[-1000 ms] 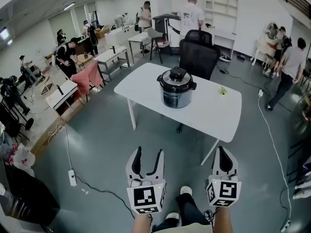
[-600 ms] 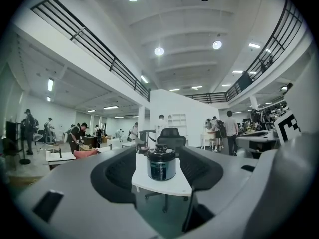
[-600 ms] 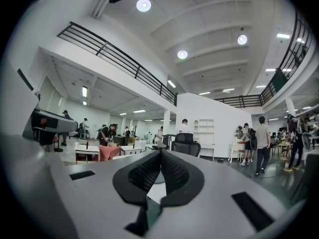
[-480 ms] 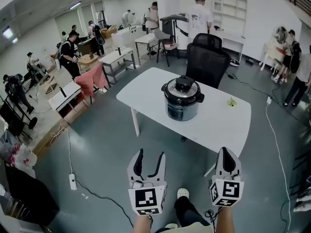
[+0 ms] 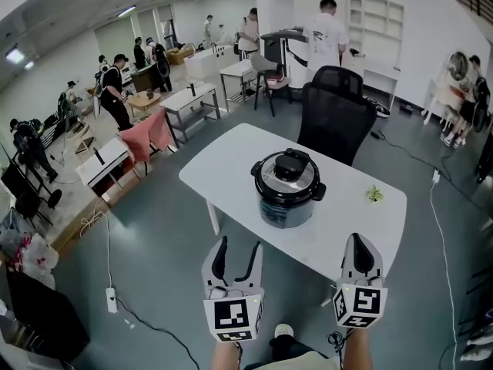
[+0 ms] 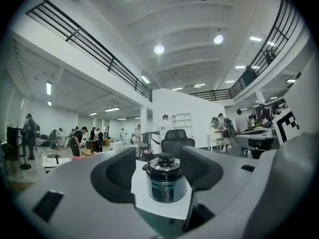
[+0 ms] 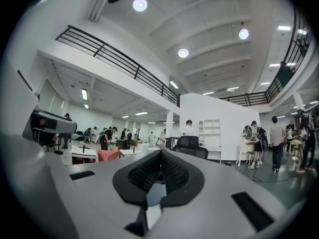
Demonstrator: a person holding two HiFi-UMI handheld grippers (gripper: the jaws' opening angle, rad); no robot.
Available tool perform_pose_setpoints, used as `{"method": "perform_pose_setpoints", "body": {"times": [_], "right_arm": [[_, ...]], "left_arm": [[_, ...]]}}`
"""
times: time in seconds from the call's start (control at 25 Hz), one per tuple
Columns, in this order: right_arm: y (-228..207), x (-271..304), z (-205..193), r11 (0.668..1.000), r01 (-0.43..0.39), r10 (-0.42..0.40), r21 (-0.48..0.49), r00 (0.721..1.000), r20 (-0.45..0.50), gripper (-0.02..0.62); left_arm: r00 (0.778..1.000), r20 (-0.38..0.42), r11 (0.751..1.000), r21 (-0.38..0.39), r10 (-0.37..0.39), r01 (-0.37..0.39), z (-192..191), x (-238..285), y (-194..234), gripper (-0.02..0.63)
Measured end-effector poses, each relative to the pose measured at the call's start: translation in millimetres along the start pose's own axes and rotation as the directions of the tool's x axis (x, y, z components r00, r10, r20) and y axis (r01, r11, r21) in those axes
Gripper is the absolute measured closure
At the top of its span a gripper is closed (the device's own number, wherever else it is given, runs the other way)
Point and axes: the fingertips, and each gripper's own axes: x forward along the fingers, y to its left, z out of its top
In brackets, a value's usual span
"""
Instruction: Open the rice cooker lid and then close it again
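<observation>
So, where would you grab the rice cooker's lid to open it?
Probably the black knob at the centre of the lid, coming from above on the near side: it stands proud of the flat lid, and the open left gripper points at it.

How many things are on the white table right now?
2: the cooker near the middle of the table, and a small green thing toward its right end. The cooker may hide something behind it.
</observation>
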Motion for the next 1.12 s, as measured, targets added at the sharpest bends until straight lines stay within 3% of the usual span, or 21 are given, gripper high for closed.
{"method": "perform_pose_setpoints", "body": {"times": [0.68, 1.12], "right_arm": [[-58.4, 183.4, -34.0, 1.000, -0.010, 0.011, 0.013, 0.998, -0.067, 0.581], [-69.3, 317.6, -51.5, 0.997, 0.075, -0.074, 0.013, 0.994, -0.087, 0.581]], "left_arm": [[0.998, -0.066, 1.000, -0.008, -0.001, 0.000, -19.7, 193.2, 3.4, 0.336], [0.991, -0.076, 0.994, 0.000, -0.106, 0.106, -36.4, 345.2, 35.4, 0.337]]}}
